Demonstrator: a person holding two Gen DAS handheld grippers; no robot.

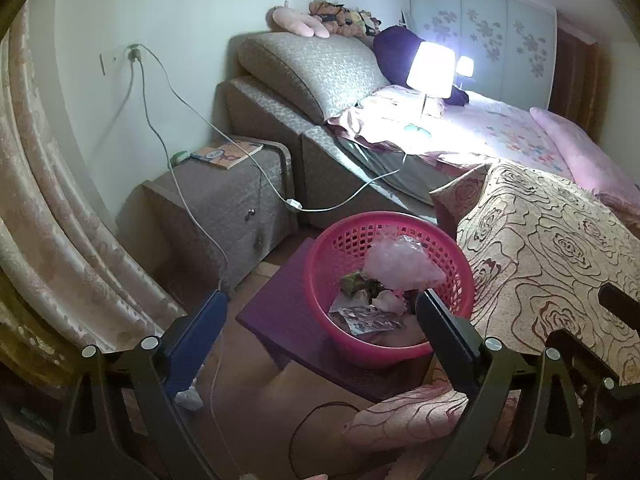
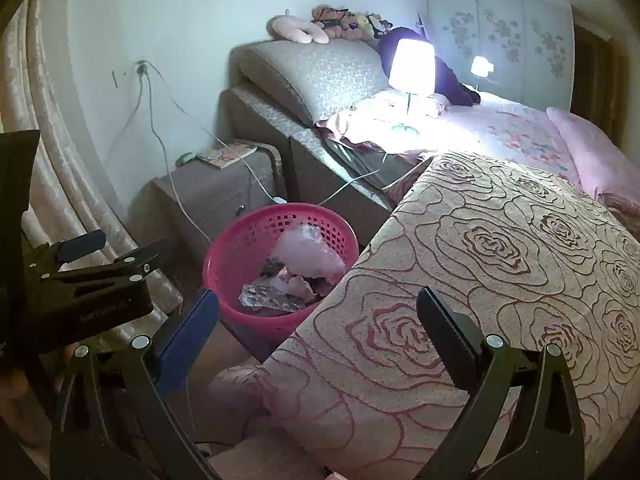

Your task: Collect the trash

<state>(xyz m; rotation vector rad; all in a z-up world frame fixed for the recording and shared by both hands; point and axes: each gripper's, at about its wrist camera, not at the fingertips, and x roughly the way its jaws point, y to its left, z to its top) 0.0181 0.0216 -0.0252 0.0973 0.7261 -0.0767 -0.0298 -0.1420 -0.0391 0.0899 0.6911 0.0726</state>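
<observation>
both jaws spread wide and empty above pink basket (image 1: 386, 344) of trash (image 1: 404, 266) beside bed (image 1: 532, 240): drop done, next hunting more litter.

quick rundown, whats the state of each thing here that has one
left tool: open, nothing between its fingers
right tool: open, empty, over the rose-patterned cover
pink basket: upright on a purple stool, part full of trash
clear plastic bag: crumpled, inside the basket
table lamp: lit, standing on the bed
white cable: plugged into the wall socket
</observation>
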